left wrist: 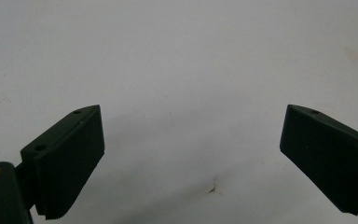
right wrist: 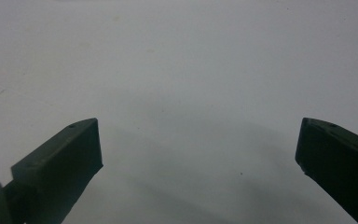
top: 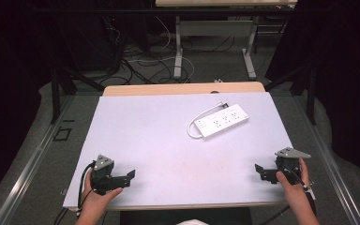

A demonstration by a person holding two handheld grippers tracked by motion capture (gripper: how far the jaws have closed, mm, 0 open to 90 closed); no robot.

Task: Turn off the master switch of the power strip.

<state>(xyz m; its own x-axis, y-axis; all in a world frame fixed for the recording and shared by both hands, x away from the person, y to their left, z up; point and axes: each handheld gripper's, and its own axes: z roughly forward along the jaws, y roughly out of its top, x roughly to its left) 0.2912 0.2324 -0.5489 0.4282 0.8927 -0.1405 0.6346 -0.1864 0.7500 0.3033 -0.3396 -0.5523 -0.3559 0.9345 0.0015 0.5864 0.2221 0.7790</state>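
Hands low at table's (top: 145, 140) near corners, both tongs (top: 130, 176) (top: 258, 170) wide apart, empty, aimed inward.

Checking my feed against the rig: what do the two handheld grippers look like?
The left gripper and right gripper are black two-jaw units, each topped by a grey three-cornered plate. A black cable trails from the left one. Their flat, wedge-shaped fingers carry small screw holes. Both forearms are bare, with no sleeves visible.
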